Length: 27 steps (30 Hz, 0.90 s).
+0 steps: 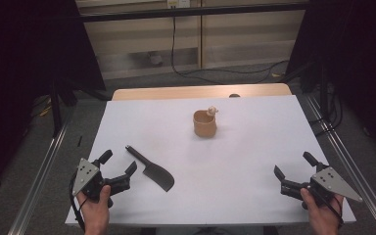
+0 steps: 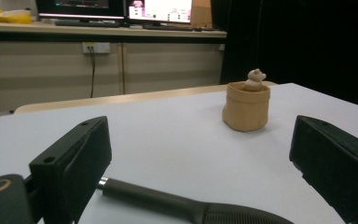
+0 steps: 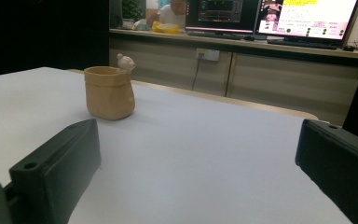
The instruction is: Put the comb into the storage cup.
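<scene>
Between the spread-jawed left gripper point(image 2: 200, 172) — right gripper point(image 1: 293, 172) equally released — a dark cleaver point(image 2: 186, 207) runs off-frame.

No text, label, brand or number can be read anywhere; the monitors point(image 3: 307, 21) on the counter behind the table show lit windows with rows of writing, seen in both gripper views, but the lines are too small and blurred to make out
</scene>
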Each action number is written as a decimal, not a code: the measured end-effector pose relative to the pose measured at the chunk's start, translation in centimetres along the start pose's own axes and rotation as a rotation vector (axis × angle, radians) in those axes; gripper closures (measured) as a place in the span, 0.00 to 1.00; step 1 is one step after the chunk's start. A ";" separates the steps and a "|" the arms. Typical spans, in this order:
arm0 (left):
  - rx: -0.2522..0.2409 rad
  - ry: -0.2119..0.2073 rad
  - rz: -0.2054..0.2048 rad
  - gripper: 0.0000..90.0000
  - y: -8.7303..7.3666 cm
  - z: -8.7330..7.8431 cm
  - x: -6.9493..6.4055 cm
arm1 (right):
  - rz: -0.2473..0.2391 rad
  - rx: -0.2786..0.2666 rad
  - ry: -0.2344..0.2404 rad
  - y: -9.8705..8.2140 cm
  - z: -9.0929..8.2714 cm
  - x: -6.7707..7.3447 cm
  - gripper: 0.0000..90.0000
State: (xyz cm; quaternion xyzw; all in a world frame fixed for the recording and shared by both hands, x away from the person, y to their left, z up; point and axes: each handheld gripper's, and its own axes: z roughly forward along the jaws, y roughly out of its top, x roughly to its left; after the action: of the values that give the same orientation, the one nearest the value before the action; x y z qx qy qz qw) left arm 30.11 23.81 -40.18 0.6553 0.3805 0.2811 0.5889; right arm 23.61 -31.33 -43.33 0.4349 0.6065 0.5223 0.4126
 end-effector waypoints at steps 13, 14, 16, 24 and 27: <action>0.023 -0.120 0.027 0.03 0.1 2.4 -1.1 | 0.002 -0.002 0.018 0.0 0.0 0.0 0.00; 0.017 -0.145 0.032 0.03 0.0 2.8 -1.5 | 0.001 0.001 0.020 0.0 0.0 0.0 0.00; 0.021 -0.162 0.054 0.03 0.1 3.4 -1.8 | 0.005 0.007 0.020 -0.1 0.0 0.0 0.00; -0.012 -0.143 0.054 0.03 0.9 4.6 -1.9 | 0.004 0.004 0.025 -0.1 0.1 0.0 0.00; -0.010 -0.133 0.043 0.02 1.0 4.9 -2.0 | 0.002 0.004 0.024 -0.1 0.0 0.0 0.00</action>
State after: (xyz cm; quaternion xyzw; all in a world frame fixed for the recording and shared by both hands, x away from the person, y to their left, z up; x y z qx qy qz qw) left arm 33.20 19.43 -39.81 0.6775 0.3248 0.2517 0.6100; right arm 23.64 -31.33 -43.42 0.4301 0.6119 0.5267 0.4040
